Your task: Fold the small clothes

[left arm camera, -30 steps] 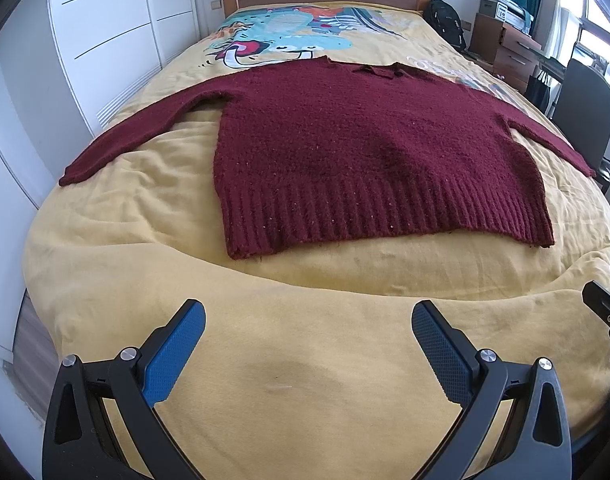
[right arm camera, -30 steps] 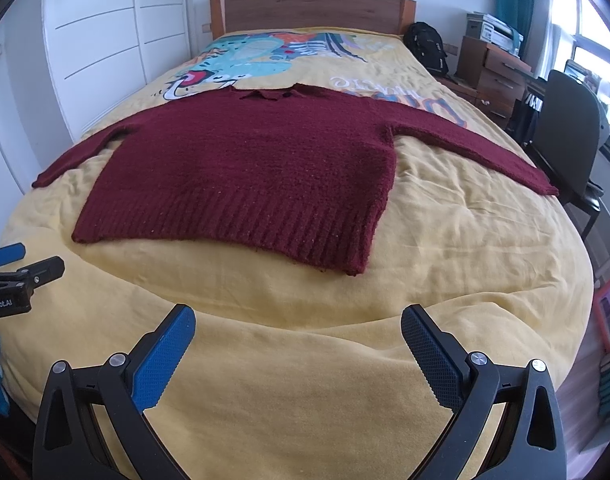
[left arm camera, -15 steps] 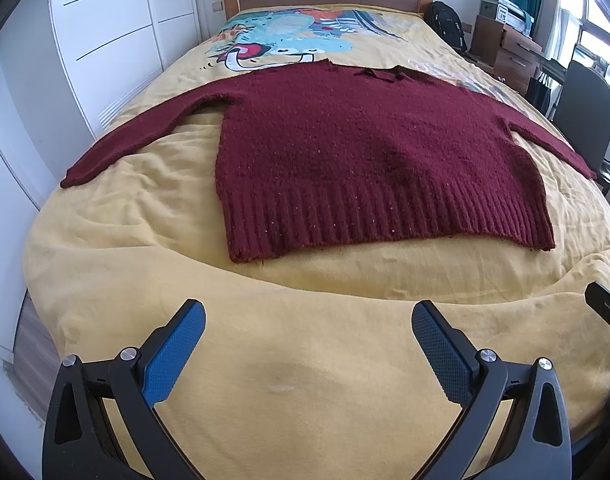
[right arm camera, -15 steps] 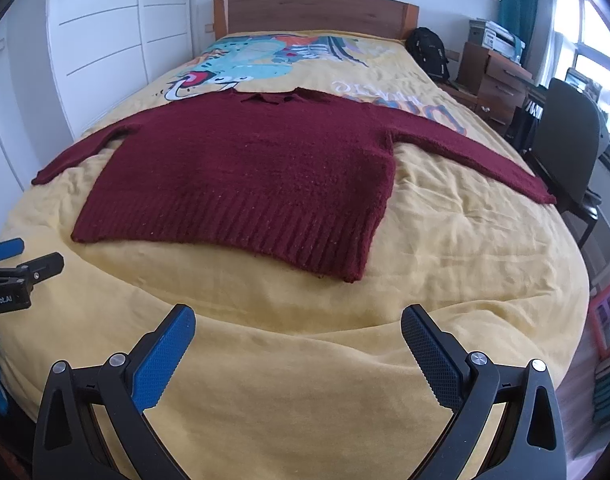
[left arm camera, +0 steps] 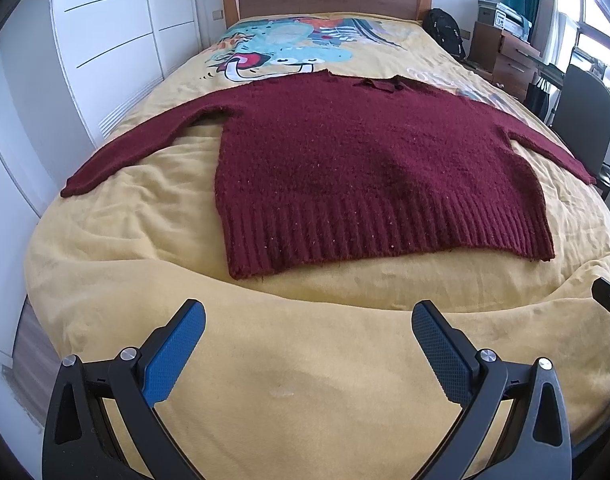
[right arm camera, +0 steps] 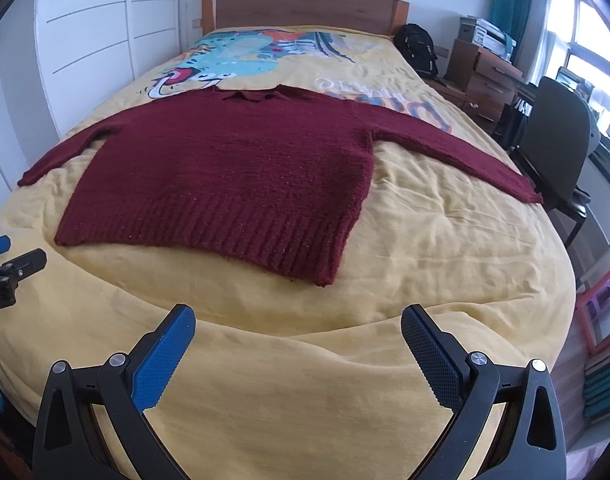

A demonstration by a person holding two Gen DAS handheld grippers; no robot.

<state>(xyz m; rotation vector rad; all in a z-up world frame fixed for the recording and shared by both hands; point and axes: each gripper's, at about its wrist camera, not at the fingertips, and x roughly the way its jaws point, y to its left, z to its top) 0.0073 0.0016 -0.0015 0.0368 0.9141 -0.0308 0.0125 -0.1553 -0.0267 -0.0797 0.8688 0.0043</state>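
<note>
My left tongs (left arm camera: 308,322) hang over the foot of the bed, fingers spread wide with nothing between them, only yellow duvet (left arm camera: 305,380) beneath. My right tongs (right arm camera: 298,326) sit level beside them, just as wide apart and just as empty; the tip of each pair shows at the edge of the other's view.

Ahead of both, the dark red sweater (left arm camera: 369,168) lies flat on the duvet, ribbed hem toward me, collar toward the wooden headboard (left arm camera: 325,0), both sleeves stretched out to the sides. The hem is near the tongs but apart from them, past a raised fold of duvet.

Beyond the collar is a cartoon print (left arm camera: 281,52). White wardrobe doors (left arm camera: 105,40) stand left of the bed; a dark chair (right arm camera: 557,148), a black backpack (right arm camera: 419,50) and wooden drawers (right arm camera: 489,76) stand right of it.
</note>
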